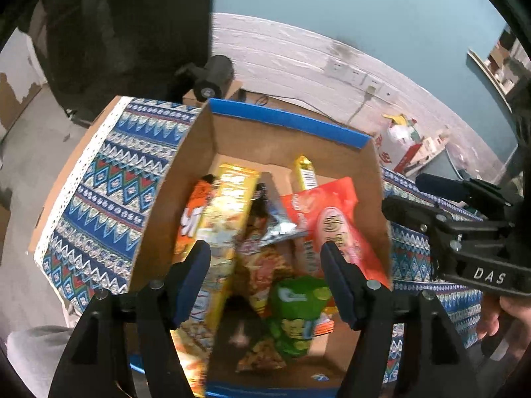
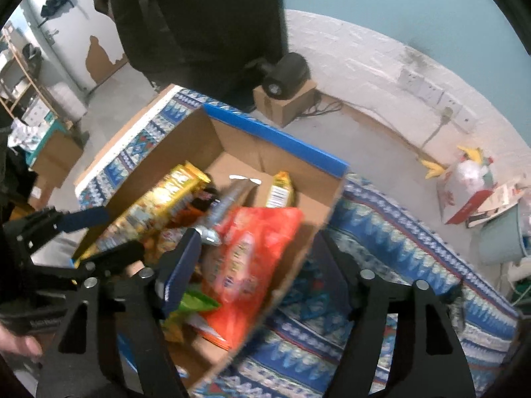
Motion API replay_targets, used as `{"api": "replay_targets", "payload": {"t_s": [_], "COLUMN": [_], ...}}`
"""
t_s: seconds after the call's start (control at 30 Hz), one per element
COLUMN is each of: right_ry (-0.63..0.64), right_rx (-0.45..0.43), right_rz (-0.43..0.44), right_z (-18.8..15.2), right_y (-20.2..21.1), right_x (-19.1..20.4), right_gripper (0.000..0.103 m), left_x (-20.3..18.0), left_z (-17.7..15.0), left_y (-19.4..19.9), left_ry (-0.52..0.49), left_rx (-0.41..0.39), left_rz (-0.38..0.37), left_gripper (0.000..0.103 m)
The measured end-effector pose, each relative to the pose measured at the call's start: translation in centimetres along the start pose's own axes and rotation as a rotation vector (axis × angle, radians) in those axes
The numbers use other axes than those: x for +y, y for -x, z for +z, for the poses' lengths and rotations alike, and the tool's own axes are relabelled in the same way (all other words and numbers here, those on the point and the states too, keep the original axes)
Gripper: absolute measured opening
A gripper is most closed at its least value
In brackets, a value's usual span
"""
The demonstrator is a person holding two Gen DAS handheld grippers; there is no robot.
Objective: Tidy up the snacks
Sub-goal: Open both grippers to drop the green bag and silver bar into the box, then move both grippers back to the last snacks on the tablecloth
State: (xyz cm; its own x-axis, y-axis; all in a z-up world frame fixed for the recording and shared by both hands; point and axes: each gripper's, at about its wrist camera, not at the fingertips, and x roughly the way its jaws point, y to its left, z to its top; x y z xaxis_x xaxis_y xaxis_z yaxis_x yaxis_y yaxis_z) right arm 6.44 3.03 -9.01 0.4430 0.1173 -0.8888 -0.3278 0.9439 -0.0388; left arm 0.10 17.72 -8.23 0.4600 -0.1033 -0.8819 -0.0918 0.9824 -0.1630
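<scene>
The snacks lie jumbled in the cardboard box (image 1: 199,152); the green packet (image 1: 298,311) sits just ahead between the left gripper's (image 1: 265,278) wide, empty jaws; the red bag (image 2: 252,248) lies just inside the right gripper's (image 2: 262,265) left finger, its jaws wide too, straddling the box wall; best to lower squarely and pinch one packet alone, on the patterned cloth (image 2: 398,252).

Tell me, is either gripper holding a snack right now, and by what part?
Neither. The left gripper and right gripper are both open above the cardboard box, with nothing clamped between their fingers.
</scene>
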Motion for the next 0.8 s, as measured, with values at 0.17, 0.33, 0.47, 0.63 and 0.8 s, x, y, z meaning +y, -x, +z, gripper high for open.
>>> {"api": "replay_targets", "payload": {"t_s": [0.17,0.33,0.47,0.63,0.8], "right_ry": [0.01,-0.015,-0.042,-0.077,-0.112], "right_rx": [0.002,0.009,0.016,0.009,0.0], "right_rz": [-0.05,-0.074,-0.095,-0.112,-0.131], "right_z": [-1.8,-3.7,-5.4,-7.4,-9.4], "right_y": [1.2,2.1,2.9,4.3,5.6], "right_x": [-2.2,-5.0,-7.1,-9.9,-12.5], "right_gripper": [0.073,0.073,0.073,0.073,0.073], "left_x": [-2.5,-5.4,-7.9,-11.1,-13.9], "left_z": [0.0,-0.1,-0.3,-0.5,-0.9], "left_y": [-0.1,0.0,0.2,0.1,-0.5], "left_ry": [-0.046,-0.107,-0.152,-0.223,-0.284], "left_rx": [0.004,0.001,0.0,-0.002,0.006], "left_rz": [-0.015,-0.025,-0.031,-0.027,-0.023], "left_gripper": [0.07,0.07,0.07,0.07,0.07]}}
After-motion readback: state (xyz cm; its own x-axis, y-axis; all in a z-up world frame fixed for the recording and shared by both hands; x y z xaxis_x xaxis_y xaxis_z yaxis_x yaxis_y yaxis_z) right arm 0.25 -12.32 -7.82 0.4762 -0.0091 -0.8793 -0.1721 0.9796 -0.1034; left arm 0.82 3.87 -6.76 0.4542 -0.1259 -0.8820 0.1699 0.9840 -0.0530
